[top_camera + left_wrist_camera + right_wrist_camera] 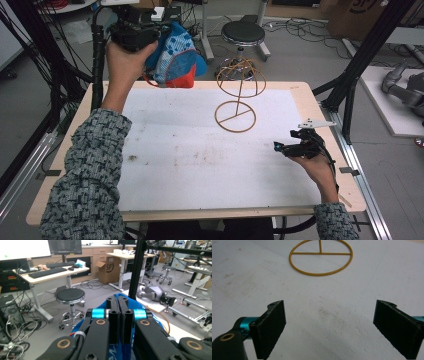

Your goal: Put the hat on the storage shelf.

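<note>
Cap (175,60), blue with a red part, is hanging above the far left edge of the surface (170,150), pinched in the left claw (137,30), whose jaws are pressing together on the blue cloth (140,306). Right claw (300,145) is sitting low at the right side, jaws spread wide with nothing between them, pointing toward the wire stand (239,95), whose ring base (321,257) is lying flat ahead.

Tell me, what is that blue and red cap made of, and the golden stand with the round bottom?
The cap looks like soft cloth: it sags and folds in the left gripper, with a printed pattern on the blue. The stand looks like thin metal wire with a glossy golden coat: stiff, even loops. It could be coated plastic, though.
</note>
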Demonstrator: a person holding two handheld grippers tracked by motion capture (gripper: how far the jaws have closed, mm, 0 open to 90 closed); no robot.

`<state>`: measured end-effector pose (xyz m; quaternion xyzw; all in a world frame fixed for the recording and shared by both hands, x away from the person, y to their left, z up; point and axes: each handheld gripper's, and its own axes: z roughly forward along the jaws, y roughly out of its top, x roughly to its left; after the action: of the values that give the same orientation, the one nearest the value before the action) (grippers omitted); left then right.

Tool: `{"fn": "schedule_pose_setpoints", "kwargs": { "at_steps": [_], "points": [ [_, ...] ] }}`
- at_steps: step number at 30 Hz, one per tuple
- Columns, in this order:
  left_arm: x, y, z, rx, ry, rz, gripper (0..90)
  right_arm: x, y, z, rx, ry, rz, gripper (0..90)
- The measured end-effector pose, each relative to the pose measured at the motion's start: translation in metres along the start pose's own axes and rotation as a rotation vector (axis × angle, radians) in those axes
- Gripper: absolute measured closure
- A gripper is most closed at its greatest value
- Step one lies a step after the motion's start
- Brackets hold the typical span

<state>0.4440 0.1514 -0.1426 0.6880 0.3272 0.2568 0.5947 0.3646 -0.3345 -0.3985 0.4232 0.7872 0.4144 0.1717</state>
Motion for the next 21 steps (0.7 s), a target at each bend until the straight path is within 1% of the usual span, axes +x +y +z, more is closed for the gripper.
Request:
{"fn": "schedule_pose_setpoints", "kwargs": {
  "at_steps": [1, 4, 6, 7, 8, 12, 17, 18, 21],
  "points": [
    [0.000, 0.000, 0.000, 0.000, 0.000, 0.000, 88.0, 0.000, 0.000, 0.000, 0.000, 0.002, -0.001, 10.8],
    [-0.006, 0.009, 0.008, -0.012, -0.014, 0.003, 88.0, 0.000, -0.001, 0.000, 0.000, 0.004, 0.001, 10.8],
    [-0.013, 0.015, 0.017, -0.018, -0.029, 0.006, 88.0, 0.000, -0.001, -0.001, -0.005, 0.005, 0.001, 10.8],
    [-0.013, 0.015, 0.017, -0.018, -0.029, 0.006, 88.0, 0.000, -0.001, -0.001, -0.008, 0.006, -0.001, 10.8],
    [-0.017, 0.018, 0.024, -0.020, -0.040, 0.006, 88.0, 0.000, -0.001, -0.002, -0.007, 0.008, -0.001, 10.8],
    [-0.024, 0.026, 0.037, -0.023, -0.060, 0.001, 88.0, 0.001, -0.001, -0.002, -0.008, 0.008, -0.004, 10.8],
    [-0.029, 0.032, 0.049, -0.043, -0.067, -0.009, 88.0, 0.001, -0.003, -0.003, -0.006, 0.013, -0.003, 10.8],
    [-0.029, 0.032, 0.049, -0.043, -0.067, -0.009, 88.0, 0.002, -0.003, -0.003, -0.003, 0.015, -0.002, 10.8],
    [-0.032, 0.033, 0.055, -0.060, -0.081, -0.025, 88.0, 0.002, -0.003, -0.004, -0.002, 0.015, -0.002, 10.8]
  ]
}}
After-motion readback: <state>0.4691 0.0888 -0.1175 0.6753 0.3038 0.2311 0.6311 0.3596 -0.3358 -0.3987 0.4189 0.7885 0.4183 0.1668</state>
